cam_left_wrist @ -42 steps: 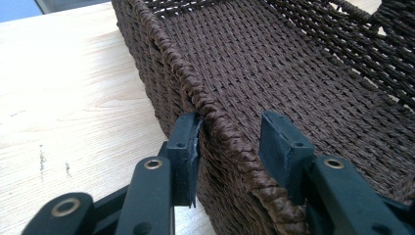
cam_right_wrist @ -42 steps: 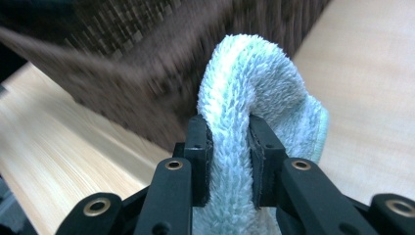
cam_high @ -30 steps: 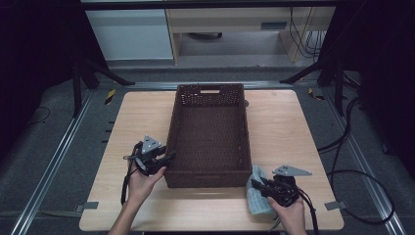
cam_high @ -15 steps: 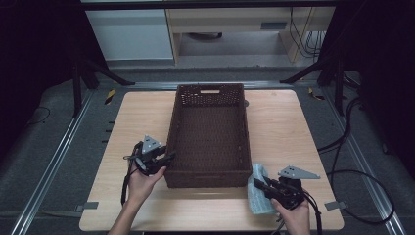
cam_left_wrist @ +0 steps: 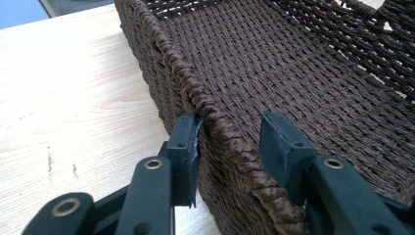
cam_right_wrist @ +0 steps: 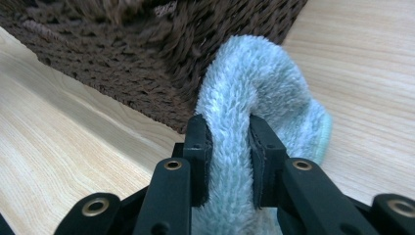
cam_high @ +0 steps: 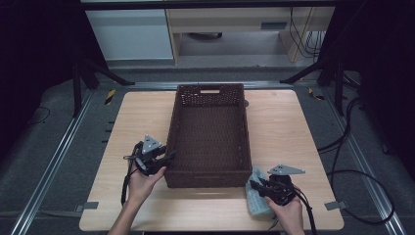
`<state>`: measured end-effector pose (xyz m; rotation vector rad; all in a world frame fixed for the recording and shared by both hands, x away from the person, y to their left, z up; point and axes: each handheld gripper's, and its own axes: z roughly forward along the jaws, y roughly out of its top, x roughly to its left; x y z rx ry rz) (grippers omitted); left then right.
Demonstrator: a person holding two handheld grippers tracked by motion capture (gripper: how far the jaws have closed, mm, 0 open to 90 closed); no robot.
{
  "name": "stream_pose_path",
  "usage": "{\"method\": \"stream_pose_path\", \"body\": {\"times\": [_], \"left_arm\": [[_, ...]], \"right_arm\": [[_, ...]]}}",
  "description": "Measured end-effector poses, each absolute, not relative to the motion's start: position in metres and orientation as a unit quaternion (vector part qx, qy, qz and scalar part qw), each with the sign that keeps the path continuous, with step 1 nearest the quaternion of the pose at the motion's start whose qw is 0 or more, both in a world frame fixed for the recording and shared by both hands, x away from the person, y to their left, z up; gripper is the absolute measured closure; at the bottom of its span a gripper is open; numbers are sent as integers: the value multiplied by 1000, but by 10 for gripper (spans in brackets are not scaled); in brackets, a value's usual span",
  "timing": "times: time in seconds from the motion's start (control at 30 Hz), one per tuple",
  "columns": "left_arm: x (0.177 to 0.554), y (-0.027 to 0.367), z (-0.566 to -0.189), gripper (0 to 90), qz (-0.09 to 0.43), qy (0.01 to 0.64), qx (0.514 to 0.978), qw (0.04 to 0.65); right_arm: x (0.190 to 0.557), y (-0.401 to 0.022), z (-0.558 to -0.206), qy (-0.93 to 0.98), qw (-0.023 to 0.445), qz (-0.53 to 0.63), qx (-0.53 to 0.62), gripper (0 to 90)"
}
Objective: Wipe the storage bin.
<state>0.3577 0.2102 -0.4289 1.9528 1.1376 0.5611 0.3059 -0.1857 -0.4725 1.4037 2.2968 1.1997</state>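
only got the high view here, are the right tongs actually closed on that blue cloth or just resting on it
observer: closed on it. In the right gripper view the right tongs pinch a fold of the fluffy cloth between both pads.
operator: and the left ones, gripping the basket yet
observer: not gripping. In the left gripper view the left tongs straddle the rim of the basket, outer pad against the wall, inner pad apart from it.

Present on one wooden table: one dark brown woven basket and one light blue fluffy cloth. In use: two handheld grippers, namely one left gripper and one right gripper, each with two black jaws.
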Motion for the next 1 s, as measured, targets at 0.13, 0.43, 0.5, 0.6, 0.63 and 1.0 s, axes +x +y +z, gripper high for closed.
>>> {"method": "stream_pose_path", "body": {"times": [0.13, 0.43, 0.5, 0.6, 0.63, 1.0], "left_arm": [[358, 211, -429, 584, 220, 449, 770, 396], [358, 210, -429, 585, 221, 447, 772, 395], [358, 210, -429, 586, 222, 446, 772, 394], [358, 210, -429, 586, 223, 445, 773, 394], [358, 210, -429, 586, 224, 445, 773, 394], [357, 209, -428, 608, 224, 446, 774, 390]], "right_arm": [[307, -201, -462, 764, 123, 410, 482, 734], [316, -253, -455, 730, 168, 395, 532, 731], [318, -262, -456, 728, 178, 387, 538, 730], [321, -270, -460, 723, 186, 374, 551, 727], [322, -273, -462, 721, 187, 372, 555, 724], [329, -274, -473, 717, 193, 358, 566, 582]]}}
